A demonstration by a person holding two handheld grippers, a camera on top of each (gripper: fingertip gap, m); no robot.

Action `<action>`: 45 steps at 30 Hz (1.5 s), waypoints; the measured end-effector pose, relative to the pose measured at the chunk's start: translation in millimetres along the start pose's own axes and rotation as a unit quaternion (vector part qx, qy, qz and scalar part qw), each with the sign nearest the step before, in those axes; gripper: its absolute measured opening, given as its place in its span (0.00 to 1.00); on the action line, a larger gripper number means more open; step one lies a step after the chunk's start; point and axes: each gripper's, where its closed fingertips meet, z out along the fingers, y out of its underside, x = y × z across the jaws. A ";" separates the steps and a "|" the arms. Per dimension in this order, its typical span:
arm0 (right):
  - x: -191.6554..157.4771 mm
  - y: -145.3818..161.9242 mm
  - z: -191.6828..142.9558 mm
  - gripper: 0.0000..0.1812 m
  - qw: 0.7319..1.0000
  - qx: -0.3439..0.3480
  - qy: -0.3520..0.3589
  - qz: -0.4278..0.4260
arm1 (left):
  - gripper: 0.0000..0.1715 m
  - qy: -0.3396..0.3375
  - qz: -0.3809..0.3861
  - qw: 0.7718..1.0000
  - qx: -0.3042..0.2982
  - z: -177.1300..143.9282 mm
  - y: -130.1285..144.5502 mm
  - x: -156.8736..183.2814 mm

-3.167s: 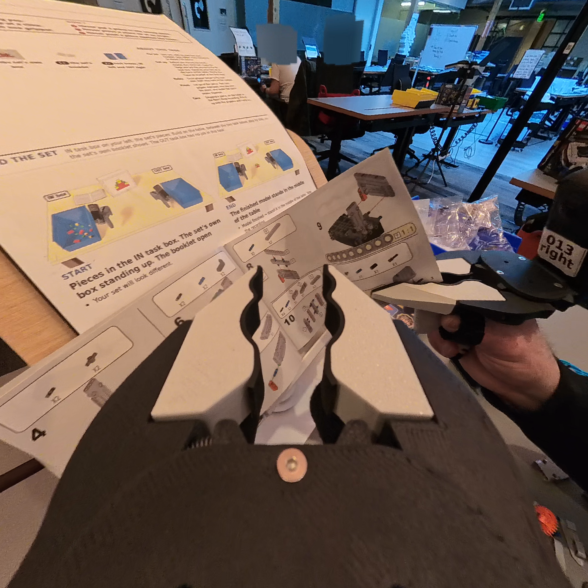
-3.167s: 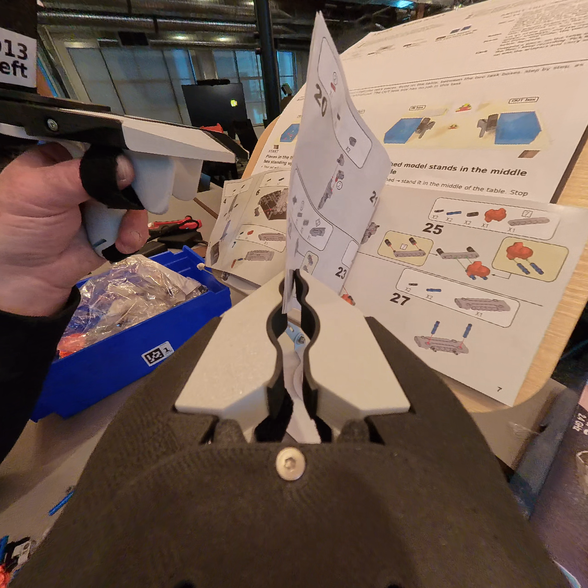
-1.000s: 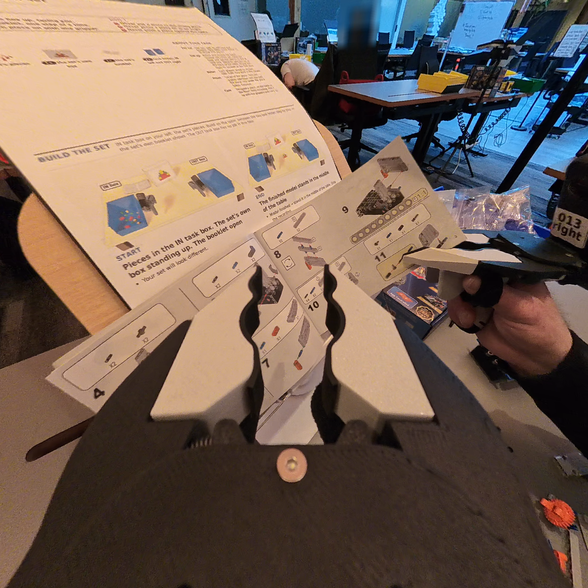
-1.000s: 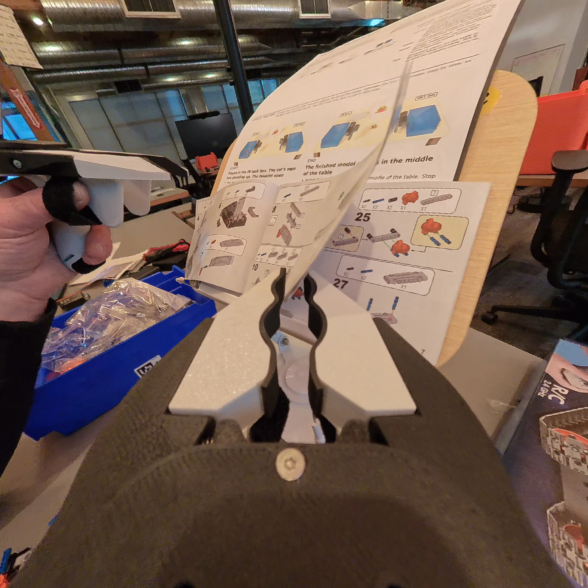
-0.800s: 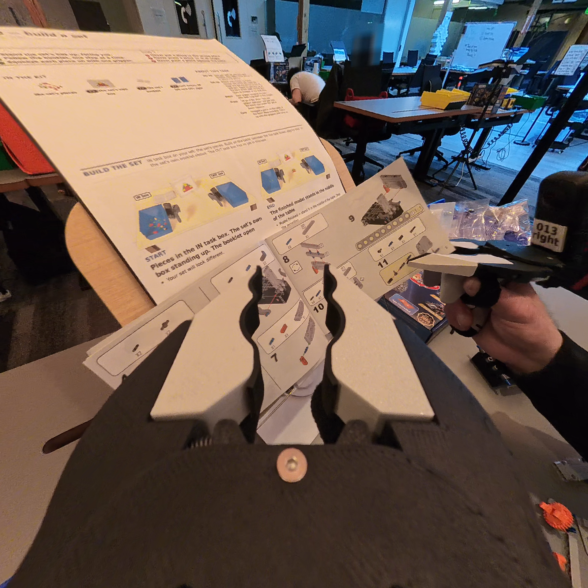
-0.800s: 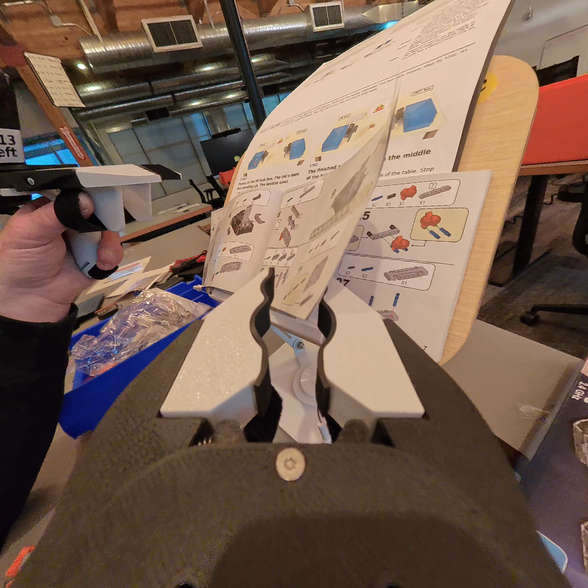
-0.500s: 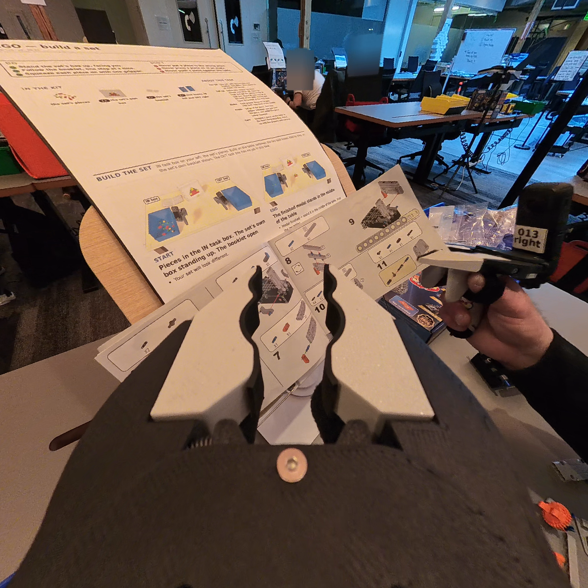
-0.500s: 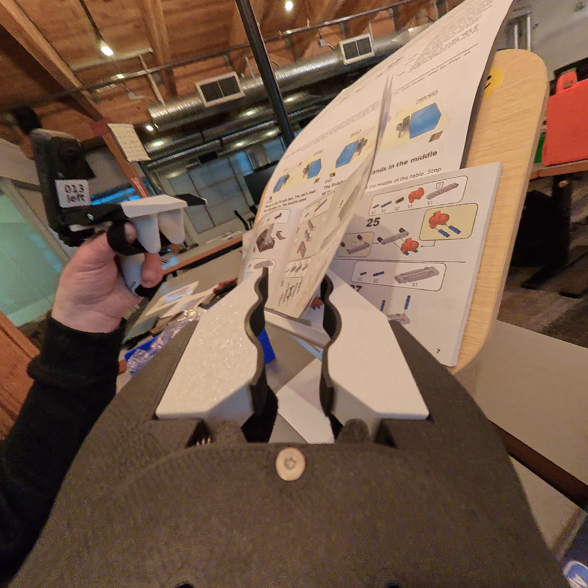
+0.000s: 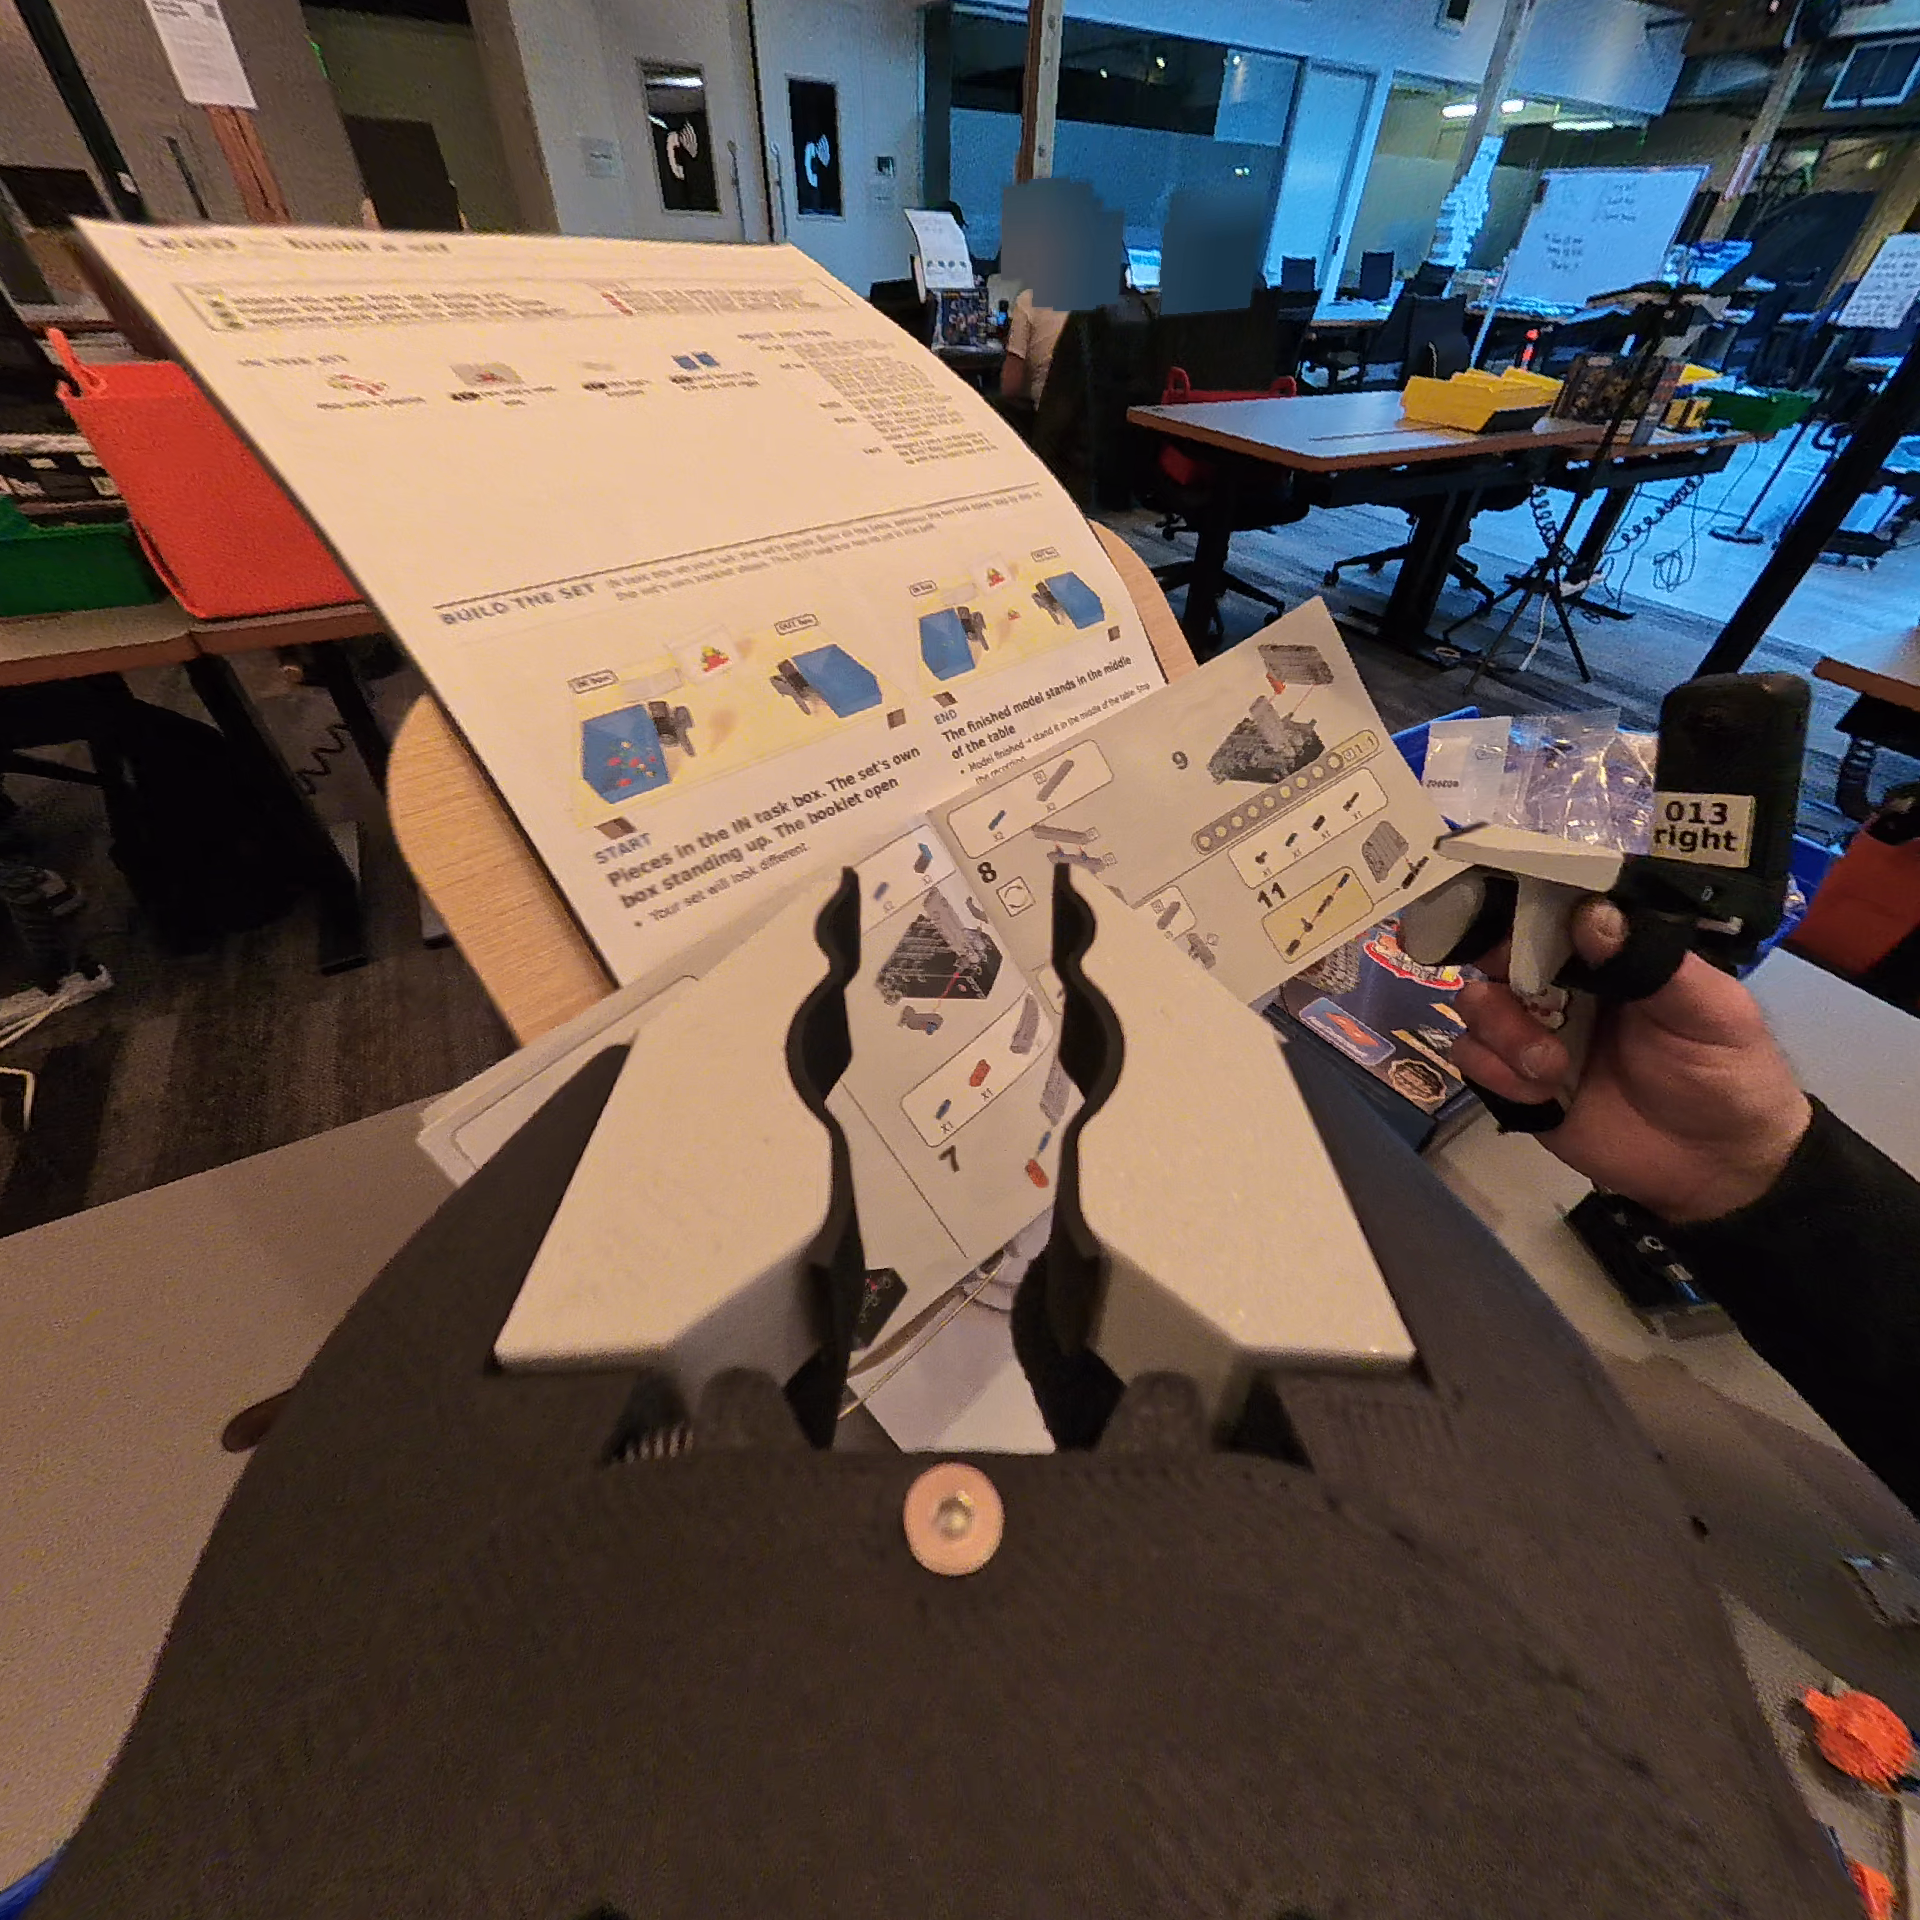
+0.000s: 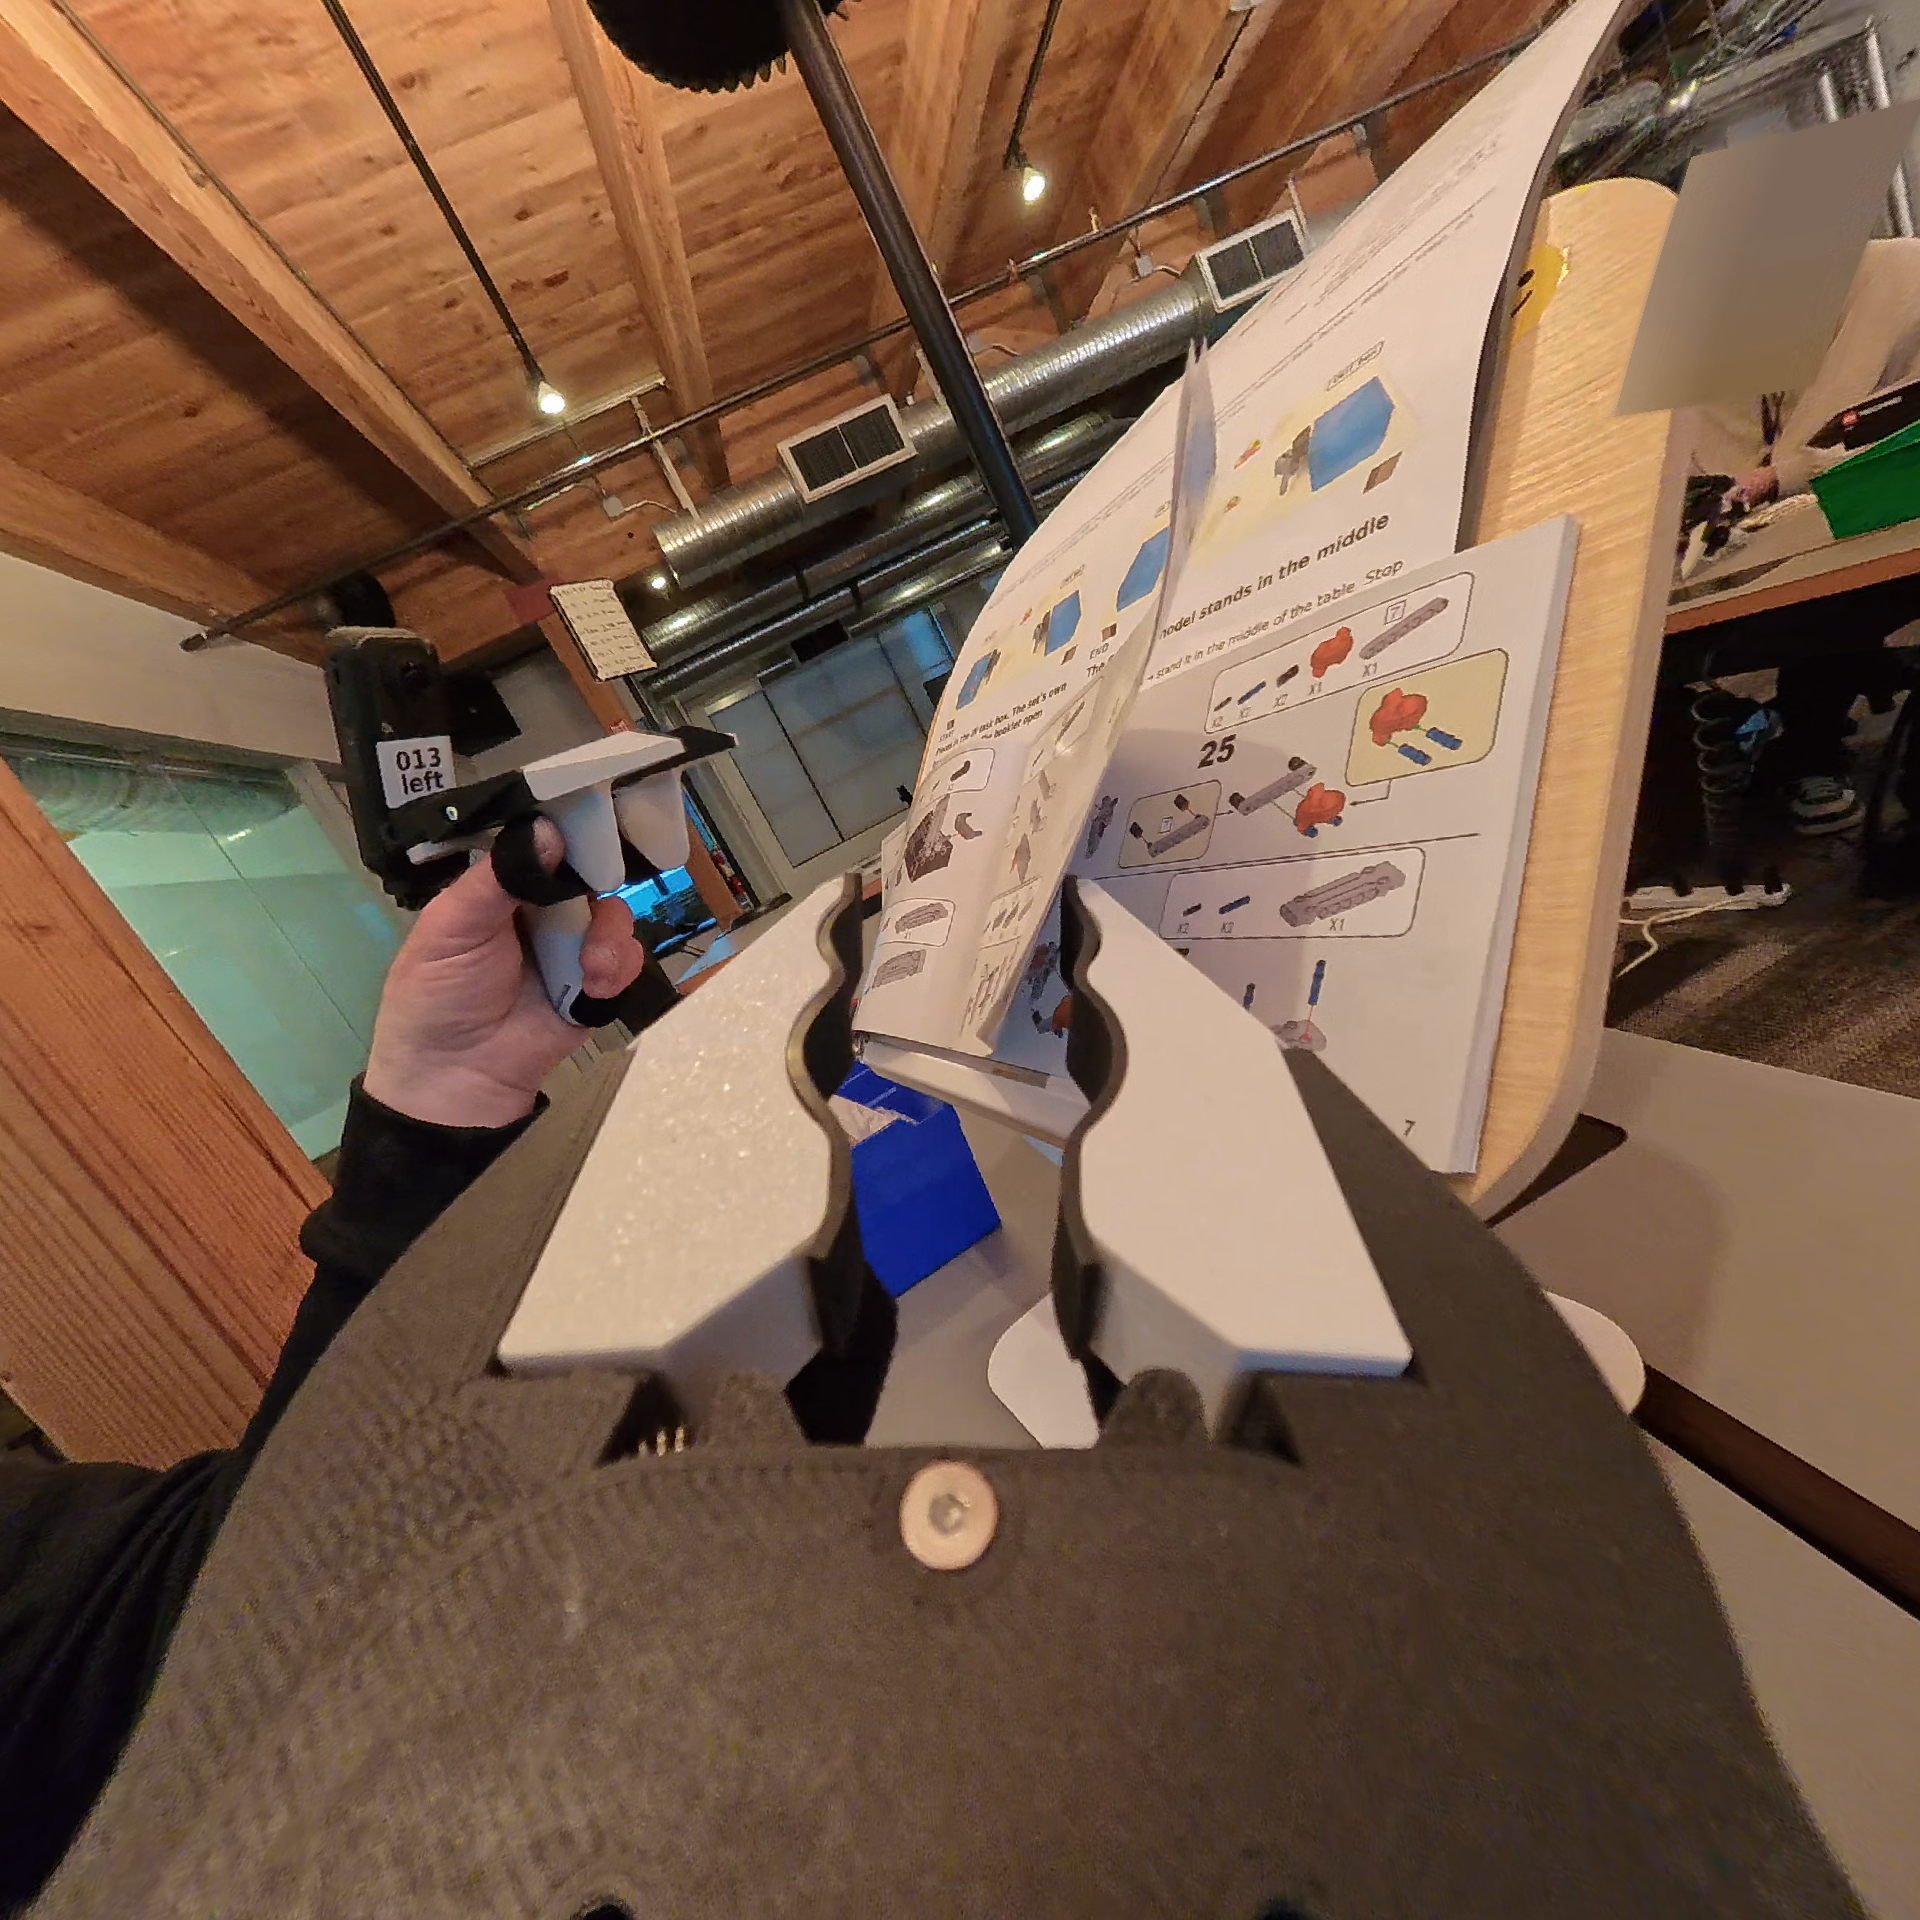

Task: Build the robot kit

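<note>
An open building booklet (image 9: 1195,821) leans on a wooden stand (image 9: 488,883), under a large printed sheet (image 9: 623,468). My left gripper (image 9: 956,883) is open and empty, a little in front of the booklet's left pages. My right gripper (image 10: 964,891) is open too. A loose page (image 10: 1049,810) of the booklet (image 10: 1340,821) stands half turned just ahead of its fingers, held by neither. In the left wrist view the right gripper (image 9: 1496,847) sits at that page's outer edge. In the right wrist view the left gripper (image 10: 623,769) is up at the left.
A blue bin (image 10: 914,1174) with clear plastic bags (image 9: 1558,769) stands behind the booklet. A printed set box (image 9: 1371,1018) lies on the grey table by it. Orange pieces (image 9: 1855,1735) lie at the near right. Desks, chairs and seated people fill the background. Tip to tip, the grippers are about 25 centimetres apart.
My right gripper was shut on a booklet page; it has opened, let the page go and drawn back, tilting upward. The page has swung left. My left gripper stayed open and drew back.
</note>
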 end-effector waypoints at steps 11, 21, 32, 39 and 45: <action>2.7 -1.5 -3.2 0.11 1.000 0.004 0.002 -0.001 | 0.19 -0.007 -0.014 1.000 0.018 -14.2 -5.3 -11.8; 3.4 -1.2 -3.2 0.10 1.000 0.003 0.002 0.000 | 0.19 -0.001 -0.009 1.000 0.013 -11.0 -4.8 -5.7; 8.7 -2.6 -7.1 0.09 1.000 0.008 0.007 0.006 | 0.19 0.006 -0.006 1.000 0.006 -5.6 -2.8 0.0; 6.4 -5.6 -9.0 0.03 1.000 0.019 -0.007 0.015 | 0.19 0.008 -0.003 1.000 0.006 -5.6 -3.6 2.3; 6.5 -5.9 -9.7 0.00 1.000 0.020 -0.009 0.017 | 0.19 0.007 -0.002 1.000 0.006 -6.4 -4.2 2.7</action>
